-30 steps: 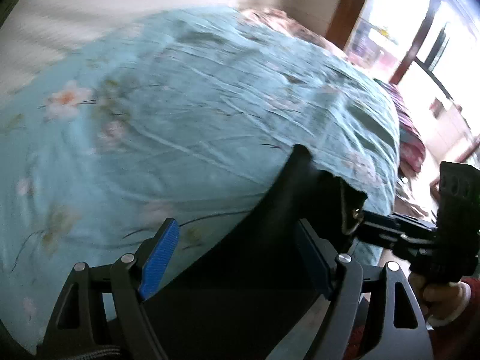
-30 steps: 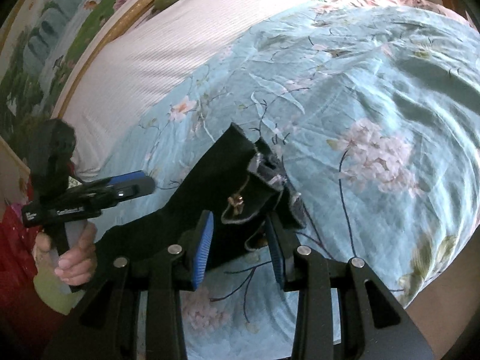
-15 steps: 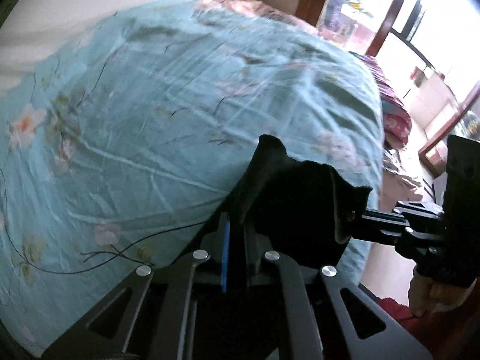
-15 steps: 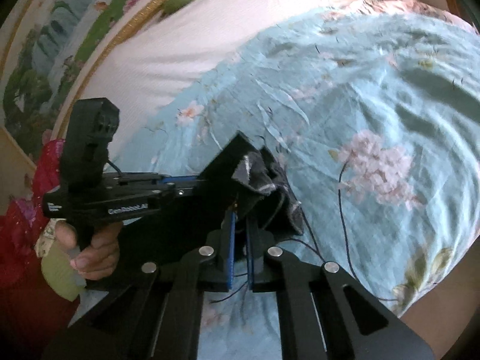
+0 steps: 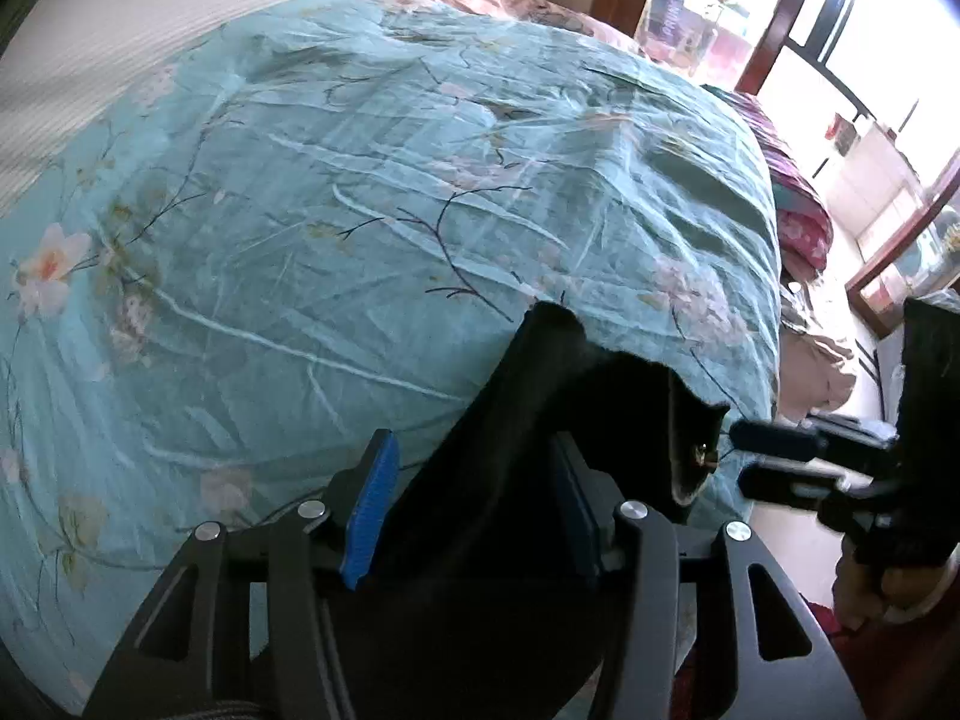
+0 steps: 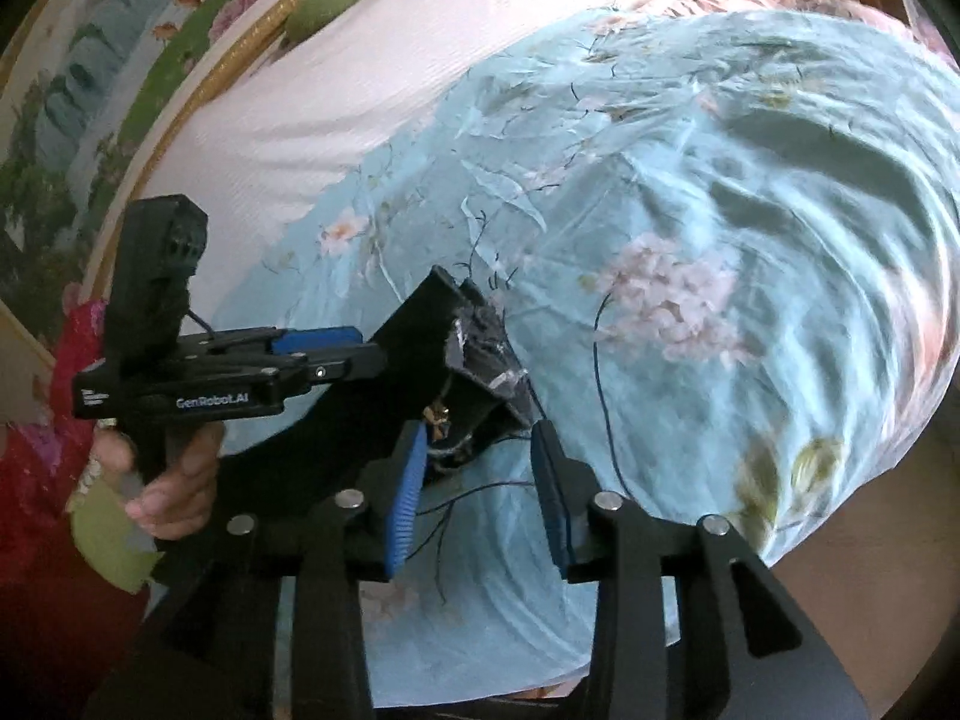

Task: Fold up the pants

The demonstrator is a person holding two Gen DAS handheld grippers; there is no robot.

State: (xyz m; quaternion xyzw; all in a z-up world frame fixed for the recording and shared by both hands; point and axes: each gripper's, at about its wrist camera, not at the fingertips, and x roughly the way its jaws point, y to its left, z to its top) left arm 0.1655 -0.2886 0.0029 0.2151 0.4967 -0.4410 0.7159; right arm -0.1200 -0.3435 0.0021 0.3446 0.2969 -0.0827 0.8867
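1 pants (image 5: pixel 540 420), 2 parted claws (image 6: pixel 480 498)

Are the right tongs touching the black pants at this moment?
Cannot tell. In the right wrist view the right tongs stand open around the black pants; fabric lies near the left pad, but neither contact nor gap shows plainly.

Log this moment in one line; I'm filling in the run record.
left hand-held gripper: open, astride black pants | right hand-held gripper: open, pants edge between fingers | pants on floral bedspread
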